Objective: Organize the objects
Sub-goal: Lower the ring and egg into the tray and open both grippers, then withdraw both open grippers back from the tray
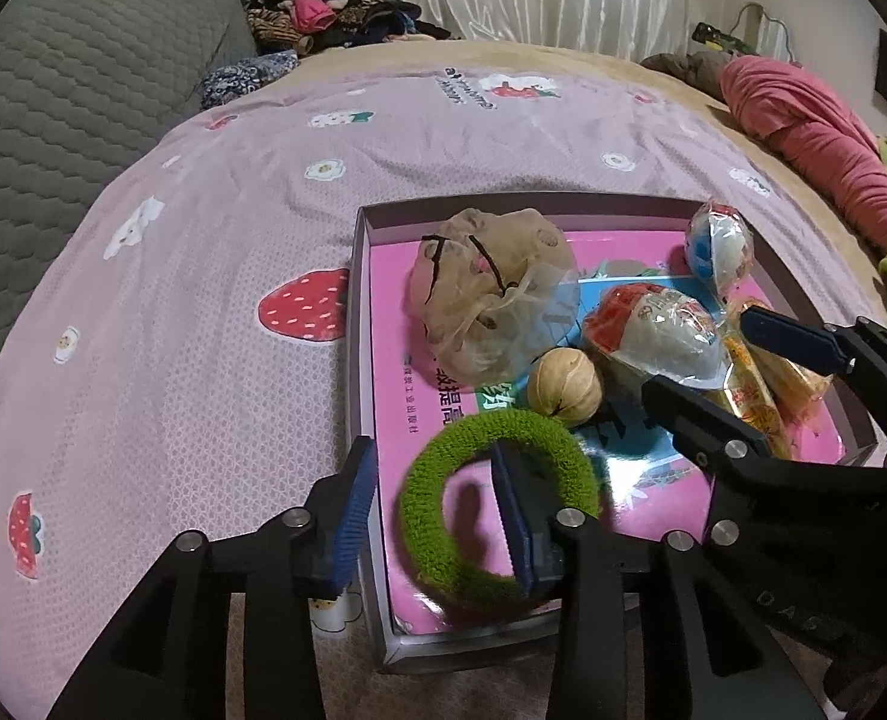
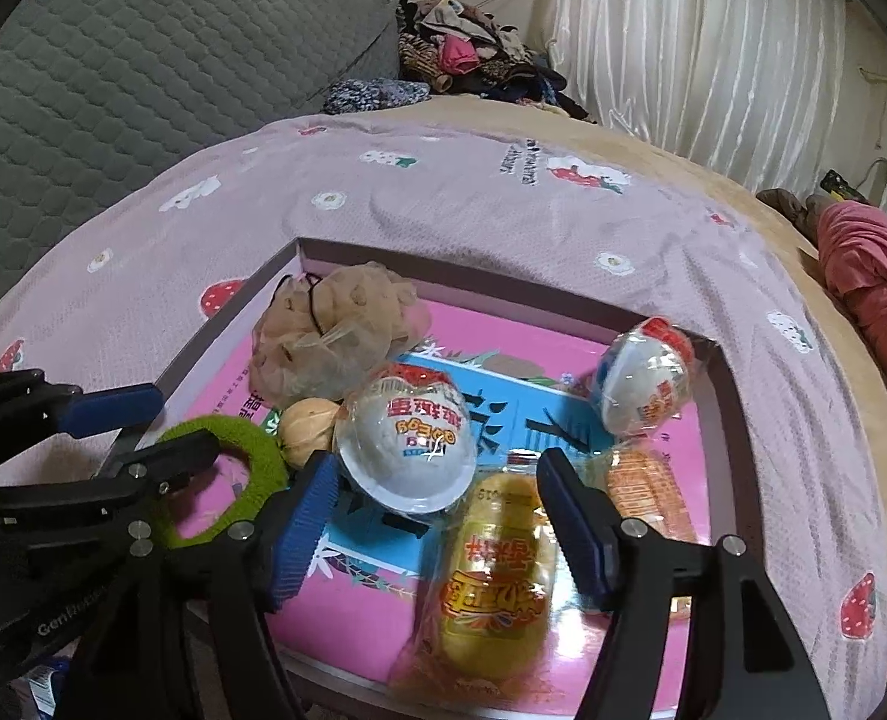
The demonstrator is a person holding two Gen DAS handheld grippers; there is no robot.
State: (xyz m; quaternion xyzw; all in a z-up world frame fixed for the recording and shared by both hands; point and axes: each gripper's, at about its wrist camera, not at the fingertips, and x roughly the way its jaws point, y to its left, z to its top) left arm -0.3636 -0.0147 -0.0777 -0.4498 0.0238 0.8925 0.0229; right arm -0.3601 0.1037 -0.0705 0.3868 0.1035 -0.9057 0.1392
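A shallow box with a pink printed floor lies on the bed; it also shows in the right wrist view. In it are a beige mesh pouch, a walnut, two wrapped toy eggs and yellow snack packets. My left gripper is open; its right finger passes through a green fuzzy hair ring lying at the box's near edge. My right gripper is open, its fingers either side of a yellow packet, not closed on it.
A pink strawberry-print sheet covers the bed. A grey quilted pillow lies at the left, a clothes pile at the back, a red garment at the right. White curtains hang behind.
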